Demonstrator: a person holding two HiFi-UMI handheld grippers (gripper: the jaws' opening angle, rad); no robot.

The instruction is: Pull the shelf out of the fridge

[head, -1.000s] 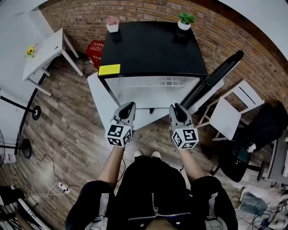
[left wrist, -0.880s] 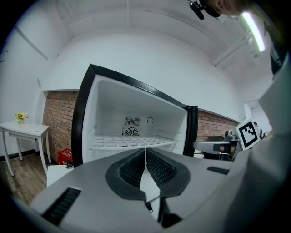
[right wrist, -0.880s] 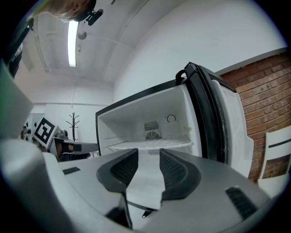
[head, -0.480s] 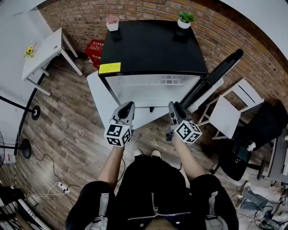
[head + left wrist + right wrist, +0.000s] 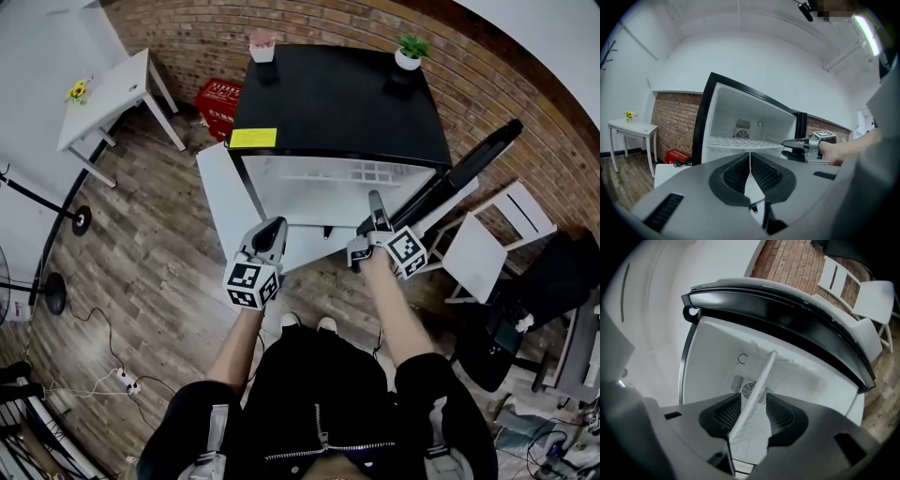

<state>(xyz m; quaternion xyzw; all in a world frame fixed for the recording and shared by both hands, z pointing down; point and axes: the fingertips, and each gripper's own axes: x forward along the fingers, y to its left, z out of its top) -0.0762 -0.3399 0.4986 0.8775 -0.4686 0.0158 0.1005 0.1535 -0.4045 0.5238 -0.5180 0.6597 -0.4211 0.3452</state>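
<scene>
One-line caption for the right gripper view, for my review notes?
Right gripper on its side at the open fridge, jaws just opened, shelf edge between them.

My fridge (image 5: 337, 98) is black outside and white inside, with its door (image 5: 469, 164) swung open. The shelf (image 5: 757, 390), a thin white grid, sits level inside. Its front edge runs between my right fingers (image 5: 787, 416), which have just spread apart on either side of it. It lies ahead of my left fingers (image 5: 736, 176).

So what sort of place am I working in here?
Probably a lab or studio room, not a home kitchen: brick wall, a black mini fridge standing open on wood-look floor, a white table, loose cables.
</scene>
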